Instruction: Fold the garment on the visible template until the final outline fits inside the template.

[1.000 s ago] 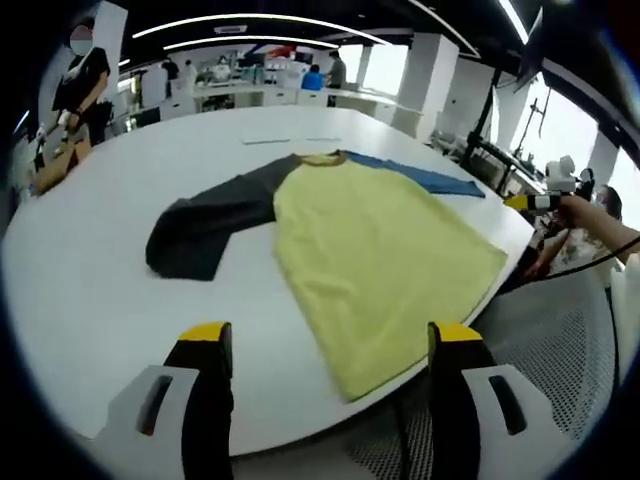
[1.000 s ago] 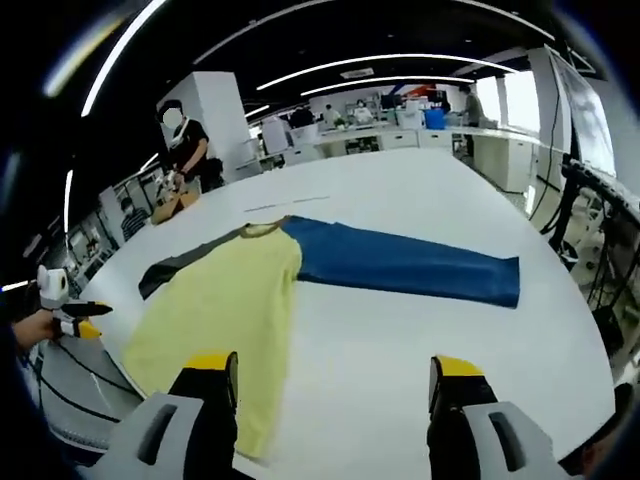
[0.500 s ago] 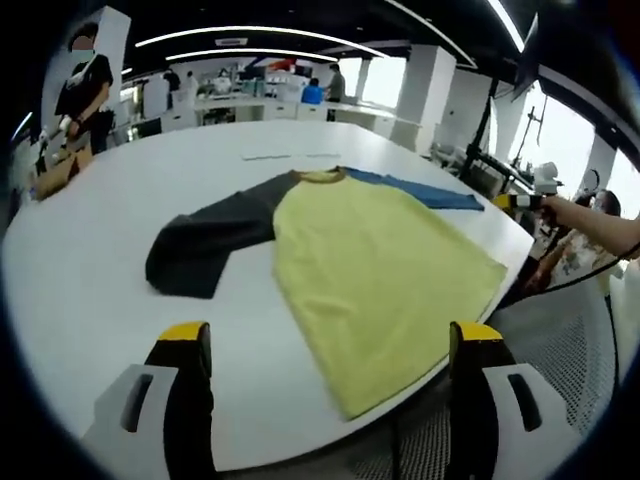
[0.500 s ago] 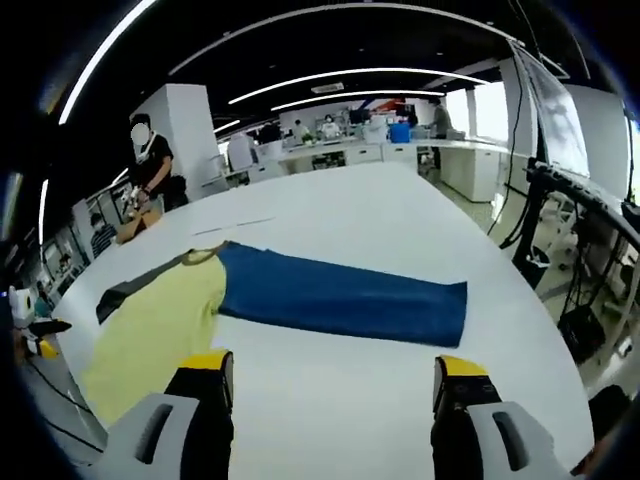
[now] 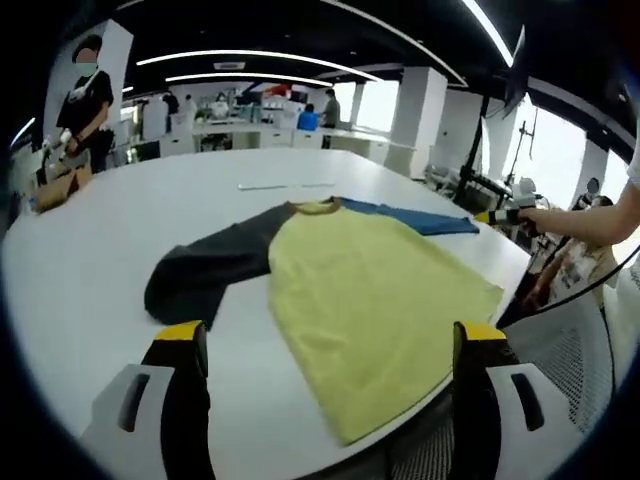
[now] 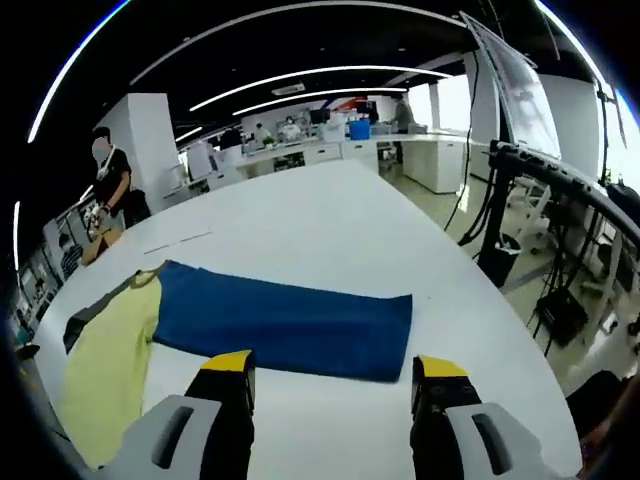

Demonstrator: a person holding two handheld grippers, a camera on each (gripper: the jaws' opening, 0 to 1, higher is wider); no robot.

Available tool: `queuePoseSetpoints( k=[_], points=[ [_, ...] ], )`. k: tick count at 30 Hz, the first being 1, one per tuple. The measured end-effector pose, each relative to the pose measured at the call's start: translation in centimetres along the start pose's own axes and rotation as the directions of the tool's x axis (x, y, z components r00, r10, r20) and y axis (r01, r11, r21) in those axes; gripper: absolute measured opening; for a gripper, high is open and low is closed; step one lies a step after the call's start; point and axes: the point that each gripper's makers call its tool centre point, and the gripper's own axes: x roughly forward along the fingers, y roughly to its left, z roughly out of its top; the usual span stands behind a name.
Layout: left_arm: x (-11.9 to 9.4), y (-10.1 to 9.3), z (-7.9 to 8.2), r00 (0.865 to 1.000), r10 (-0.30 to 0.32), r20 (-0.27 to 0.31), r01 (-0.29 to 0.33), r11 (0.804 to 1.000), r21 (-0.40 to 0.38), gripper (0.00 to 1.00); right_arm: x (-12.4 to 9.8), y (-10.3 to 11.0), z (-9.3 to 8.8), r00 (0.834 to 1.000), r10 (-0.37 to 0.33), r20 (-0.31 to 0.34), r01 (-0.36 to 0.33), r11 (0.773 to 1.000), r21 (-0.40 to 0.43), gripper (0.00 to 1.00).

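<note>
Across a big round white table (image 5: 80, 260) in an open office lay the unfolded long-sleeved shirt (image 5: 370, 290), yellow body, grey and blue sleeves. Both grippers (image 5: 325, 350) (image 6: 330, 385) hovered empty, jaws apart; next, probably, grasping the blue sleeve (image 6: 285, 320).

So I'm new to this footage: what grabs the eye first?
A three-colour garment spread flat on the white table: yellow body in the middle, dark grey sleeve to one side, blue sleeve to the other. The right tongs hover open just short of the blue sleeve's end.
</note>
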Motion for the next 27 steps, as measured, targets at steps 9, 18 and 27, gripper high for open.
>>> queuePoseSetpoints(
  k=[9,18,27],
  points=[
    [0.0,0.9,-0.4,1.000,0.017,-0.010,-0.017,1.000,0.005,0.99,1.7,-2.2,-0.3,0.997,-0.060,-0.038,0.059,0.998,-0.025,0.38],
    [0.0,0.5,0.0,1.000,0.010,0.003,-0.010,1.000,0.018,0.97,1.9,-2.7,-1.8,0.988,-0.122,-0.097,0.121,0.992,-0.016,0.22],
    [0.0,0.4,-0.2,1.000,0.009,-0.005,-0.009,1.000,0.015,0.96,2.0,-3.0,-2.5,0.976,-0.170,-0.133,0.167,0.985,-0.034,0.13]
  ],
)
